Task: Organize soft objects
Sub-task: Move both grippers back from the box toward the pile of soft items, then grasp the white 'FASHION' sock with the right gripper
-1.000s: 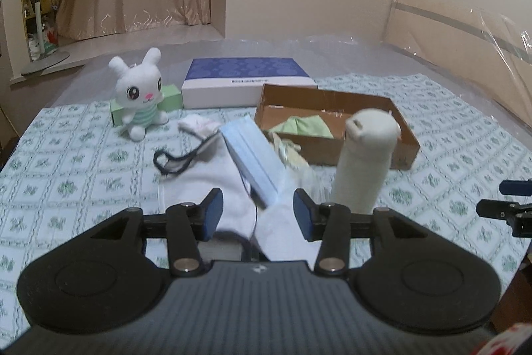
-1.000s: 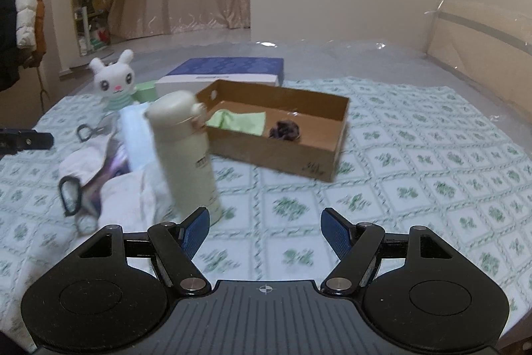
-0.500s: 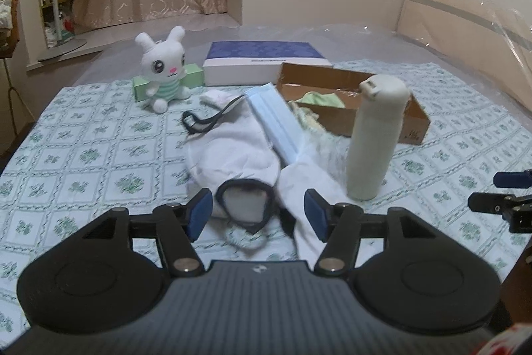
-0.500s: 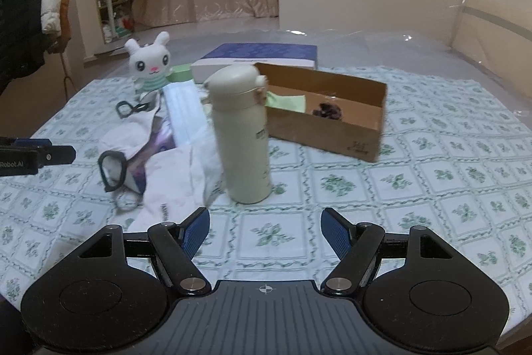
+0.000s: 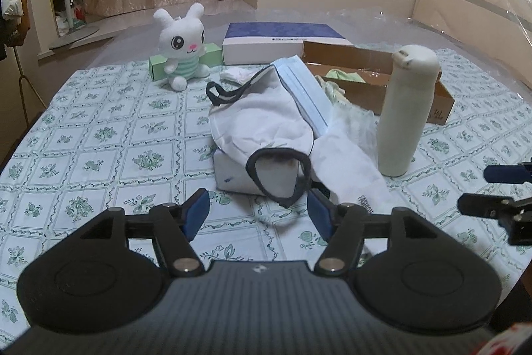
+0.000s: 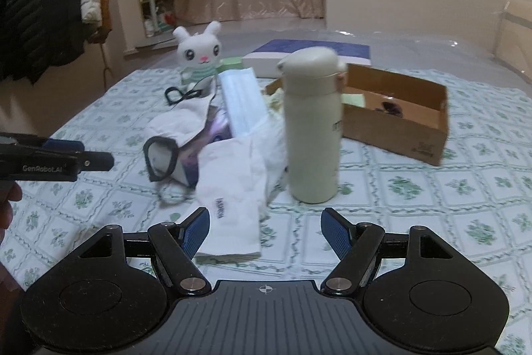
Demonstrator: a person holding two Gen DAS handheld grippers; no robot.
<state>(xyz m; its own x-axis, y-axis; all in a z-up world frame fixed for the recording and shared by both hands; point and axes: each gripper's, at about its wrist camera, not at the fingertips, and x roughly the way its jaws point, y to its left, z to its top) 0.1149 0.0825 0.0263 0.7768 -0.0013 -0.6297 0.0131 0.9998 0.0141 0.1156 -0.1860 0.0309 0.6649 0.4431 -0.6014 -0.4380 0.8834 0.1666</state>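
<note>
Left wrist: white cloth pile (image 5: 266, 128) just ahead of spread-wide left tool (image 5: 257, 213).

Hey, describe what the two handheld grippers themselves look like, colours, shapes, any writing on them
Both match: the left gripper and right gripper have black bodies with a ribbed grey centre plate, two round black discs at the sides, silver pivot screws and blue-padded fingers. Seen side-on from the right wrist camera, the left one carries white "GenRobot.AI" lettering. No cables or sleeves show.
</note>
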